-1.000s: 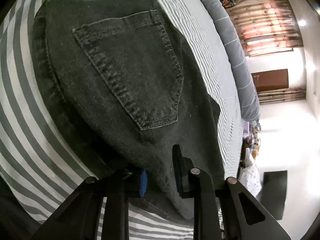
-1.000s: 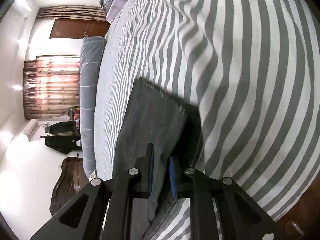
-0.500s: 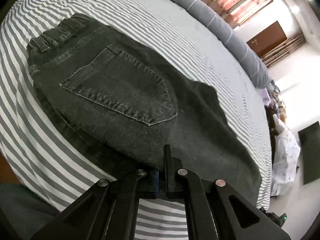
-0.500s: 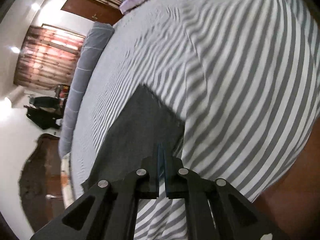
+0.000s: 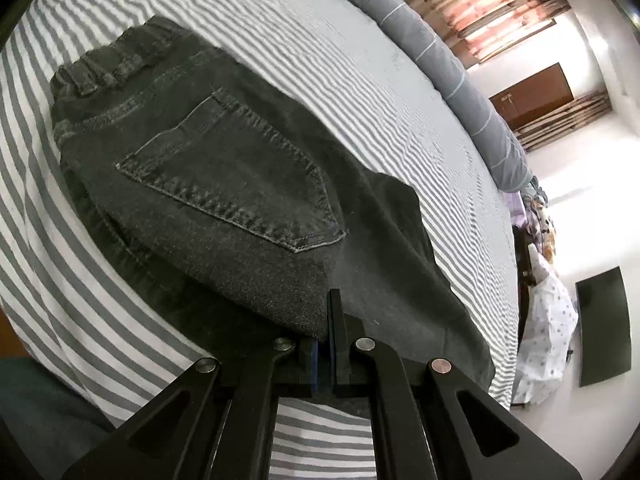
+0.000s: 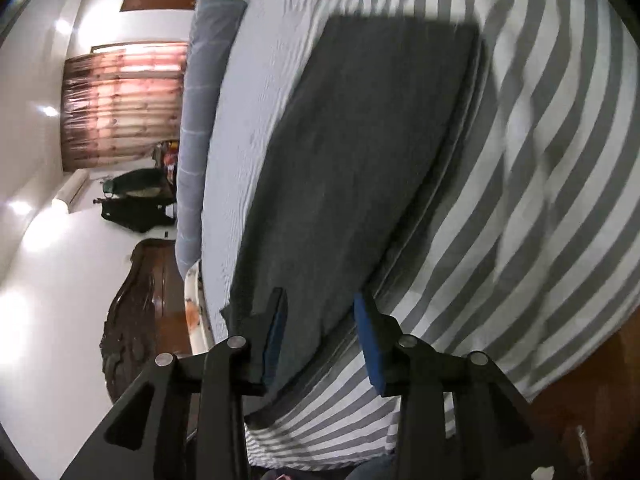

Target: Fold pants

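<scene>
you are working on the pants [image 5: 240, 184], which are lying on the striped bed [image 5: 360, 80], already doubled so one leg is covering the other, back pocket [image 5: 240, 184] facing up and the waistband [image 5: 104, 68] sitting at the far left of the left view.

your left tongs [image 5: 326, 354] are pressed together on the near edge of the denim below the pocket, pinching a fold of cloth that is rising into the jaws. your right tongs [image 6: 320, 332] are opening over the leg end [image 6: 360, 160]: the blue pads [image 6: 370, 344] are standing apart, the fabric is lying between them, and neither pad is pressing on it.

by the look of it, you are sitting between folds: the lengthwise fold is done and the crosswise fold, hem toward waistband, is not yet made. the right view is blurring a little, so the exact lie of the hem edge is hard to read.

the next move is calling for both tongs to hold the same long edge. likely the right tongs need a fresh, deeper bite through both layers of the leg near the hem, so the lower leg is not slipping free when lifted. then both ends are wanting to travel together, with the cloth kept taut enough that the layers are staying aligned and the bed sheet is not getting caught in the pinch.
</scene>
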A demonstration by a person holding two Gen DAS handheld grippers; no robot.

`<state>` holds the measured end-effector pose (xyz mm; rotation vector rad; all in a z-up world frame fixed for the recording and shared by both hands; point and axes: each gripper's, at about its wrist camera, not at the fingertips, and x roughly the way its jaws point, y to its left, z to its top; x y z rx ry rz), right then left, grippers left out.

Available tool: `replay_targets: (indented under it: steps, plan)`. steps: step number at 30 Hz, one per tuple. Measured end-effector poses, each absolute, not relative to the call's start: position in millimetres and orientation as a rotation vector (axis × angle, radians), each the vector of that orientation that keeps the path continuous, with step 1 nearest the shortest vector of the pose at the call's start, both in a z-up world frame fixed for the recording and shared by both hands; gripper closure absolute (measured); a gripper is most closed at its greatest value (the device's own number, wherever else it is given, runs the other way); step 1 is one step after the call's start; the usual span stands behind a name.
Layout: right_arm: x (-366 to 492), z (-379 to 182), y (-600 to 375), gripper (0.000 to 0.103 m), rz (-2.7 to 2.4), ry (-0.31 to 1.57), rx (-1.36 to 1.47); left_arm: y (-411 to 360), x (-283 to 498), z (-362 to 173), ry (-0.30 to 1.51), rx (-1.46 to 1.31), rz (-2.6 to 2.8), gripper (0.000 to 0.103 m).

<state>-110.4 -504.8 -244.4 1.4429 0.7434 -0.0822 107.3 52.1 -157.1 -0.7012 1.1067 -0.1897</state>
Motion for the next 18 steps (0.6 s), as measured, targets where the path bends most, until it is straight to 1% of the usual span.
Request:
replay_targets:
  steps: [2, 10, 13, 18]
  plan:
    - [-105, -250, -495, 0.069, -0.039, 0.746, 1.478, 56, 107, -159, 1.116, -0.728, -0.192, 0.100]
    - [-74, -261, -467, 0.065, 0.017, 0.835, 1.460, 62, 106, -156, 1.107, -0.745, -0.206, 0.100]
    - [-71, -260, -477, 0.065, -0.020, 0.789, 1.468, 62, 106, -156, 1.109, -0.747, -0.206, 0.100]
    - [-76, -251, -527, 0.065, -0.159, 0.661, 1.442, 60, 104, -158, 1.117, -0.717, -0.198, 0.100]
